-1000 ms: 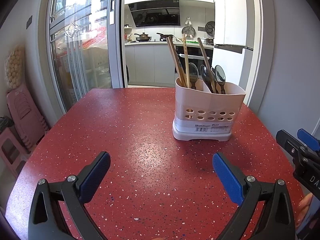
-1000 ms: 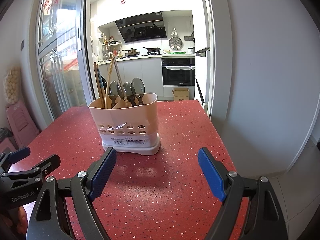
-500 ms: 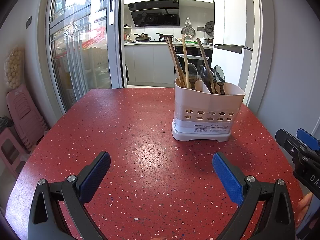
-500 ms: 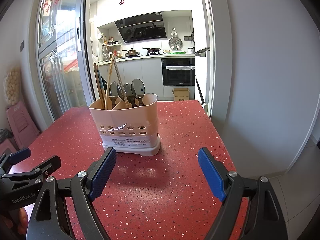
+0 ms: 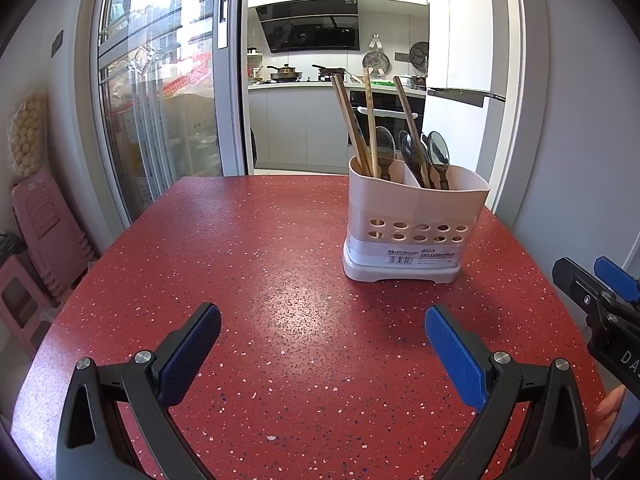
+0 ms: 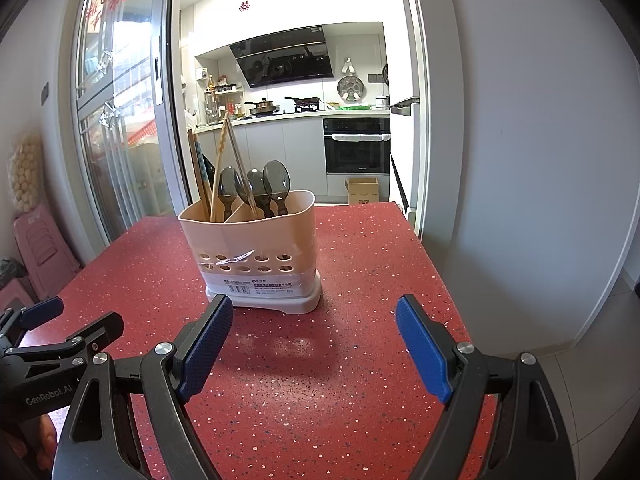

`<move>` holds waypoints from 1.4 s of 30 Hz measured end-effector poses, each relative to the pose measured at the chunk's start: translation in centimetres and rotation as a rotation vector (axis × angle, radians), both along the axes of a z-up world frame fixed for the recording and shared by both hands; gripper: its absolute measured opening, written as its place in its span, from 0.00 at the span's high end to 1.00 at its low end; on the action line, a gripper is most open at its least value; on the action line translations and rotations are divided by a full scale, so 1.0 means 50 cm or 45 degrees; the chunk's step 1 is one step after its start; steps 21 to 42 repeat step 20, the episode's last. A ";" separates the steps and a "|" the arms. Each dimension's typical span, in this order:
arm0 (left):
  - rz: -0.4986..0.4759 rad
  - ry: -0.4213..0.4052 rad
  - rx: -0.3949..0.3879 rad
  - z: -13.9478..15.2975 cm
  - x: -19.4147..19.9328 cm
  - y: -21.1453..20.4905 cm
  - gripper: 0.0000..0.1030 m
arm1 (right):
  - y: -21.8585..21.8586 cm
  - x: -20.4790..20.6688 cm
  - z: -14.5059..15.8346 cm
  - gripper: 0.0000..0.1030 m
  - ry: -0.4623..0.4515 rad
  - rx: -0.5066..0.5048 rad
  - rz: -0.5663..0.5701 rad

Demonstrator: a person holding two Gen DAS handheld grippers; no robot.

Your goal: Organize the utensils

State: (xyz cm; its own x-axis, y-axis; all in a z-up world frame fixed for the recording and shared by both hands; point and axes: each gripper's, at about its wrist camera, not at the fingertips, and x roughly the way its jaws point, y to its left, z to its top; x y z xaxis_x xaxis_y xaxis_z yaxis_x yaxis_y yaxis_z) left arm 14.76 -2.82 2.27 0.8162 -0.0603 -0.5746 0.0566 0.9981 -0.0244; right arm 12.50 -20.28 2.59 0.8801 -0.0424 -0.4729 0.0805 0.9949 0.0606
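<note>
A beige two-compartment utensil holder stands on the red speckled table; it also shows in the right wrist view. Wooden chopsticks stand in its left compartment and dark spoons mostly in the right one. My left gripper is open and empty, low over the table, short of the holder. My right gripper is open and empty, just in front of the holder. Each gripper shows at the edge of the other's view.
The table's right edge drops off beside a white wall. Pink plastic stools stand left of the table by a glass sliding door. A kitchen lies beyond the doorway.
Both views have shifted very slightly; the holder sits a touch closer in the right wrist view. Both grippers stay open and empty.
</note>
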 end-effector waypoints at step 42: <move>-0.006 -0.019 0.005 0.004 -0.004 -0.001 0.00 | 0.005 -0.006 0.005 0.17 -0.001 -0.002 0.000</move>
